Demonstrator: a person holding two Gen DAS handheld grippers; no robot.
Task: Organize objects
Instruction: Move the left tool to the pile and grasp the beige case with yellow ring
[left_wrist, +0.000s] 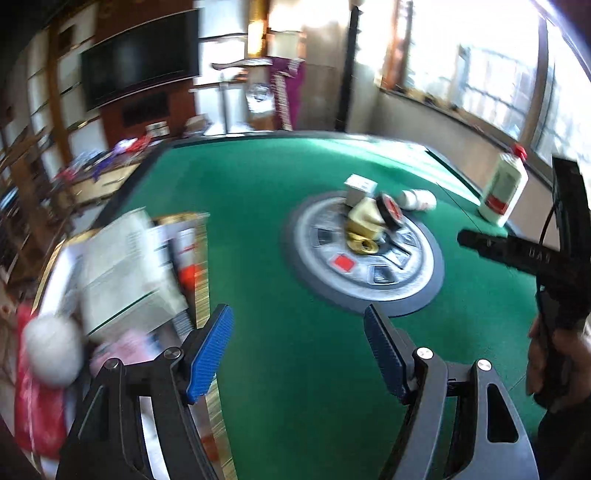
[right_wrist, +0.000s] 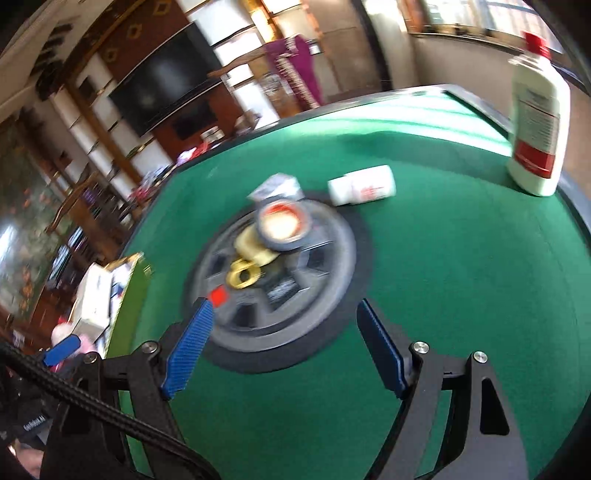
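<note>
Green felt table (left_wrist: 295, 369) lies under both wide, empty tools, left tool (left_wrist: 298, 332) and right tool (right_wrist: 282, 328), ribbed blue pads (left_wrist: 210, 354).

Bare green felt (left_wrist: 295, 369) before central clutter (left_wrist: 373, 218)

Dark television (left_wrist: 138, 62) mounted on a brown wood-panelled wall (right_wrist: 122, 48), flanked by white shelves (left_wrist: 40, 96) with gold trim. Bright windows (left_wrist: 480, 70) at right, washing the room in daylight. Green felt surface (left_wrist: 295, 369) in front, purple cloth (right_wrist: 295, 66) hanging beyond it.
</note>
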